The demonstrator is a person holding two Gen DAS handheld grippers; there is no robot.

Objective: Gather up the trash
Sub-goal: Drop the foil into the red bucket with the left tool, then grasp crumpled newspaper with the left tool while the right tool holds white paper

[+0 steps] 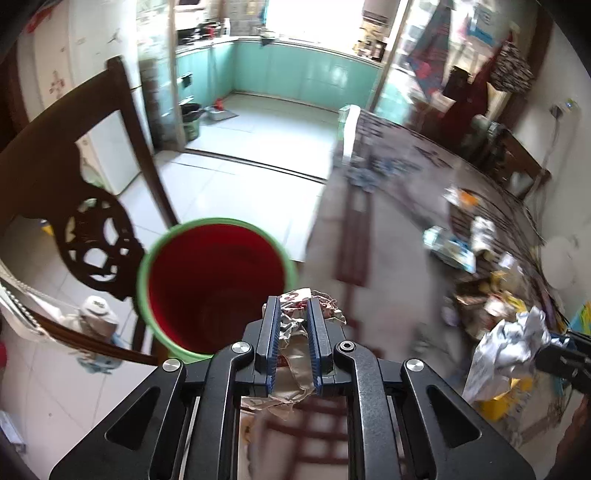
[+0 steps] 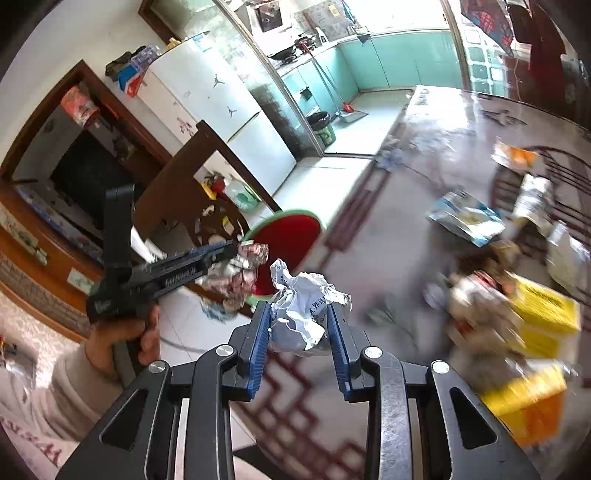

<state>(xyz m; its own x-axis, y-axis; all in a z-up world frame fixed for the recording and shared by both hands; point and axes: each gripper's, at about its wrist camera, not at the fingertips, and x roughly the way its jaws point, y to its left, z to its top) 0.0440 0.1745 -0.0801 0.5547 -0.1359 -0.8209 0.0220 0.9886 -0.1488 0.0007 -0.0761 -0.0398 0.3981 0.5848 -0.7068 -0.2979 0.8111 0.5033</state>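
Red bucket with green rim; white printed paper; yellow boxes.

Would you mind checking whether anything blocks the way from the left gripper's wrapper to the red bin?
Nothing visible does: the wrapper in the left gripper sits just beside the bin's open rim.

Light: bright daylight from the kitchen window, blown out to white.
Glare: sheen on the floor and the table.
Blur: motion smear over the table litter and the yellow boxes; the grippers' own frames stay sharp.
Distortion: strong fisheye bending, dark corners in both views.
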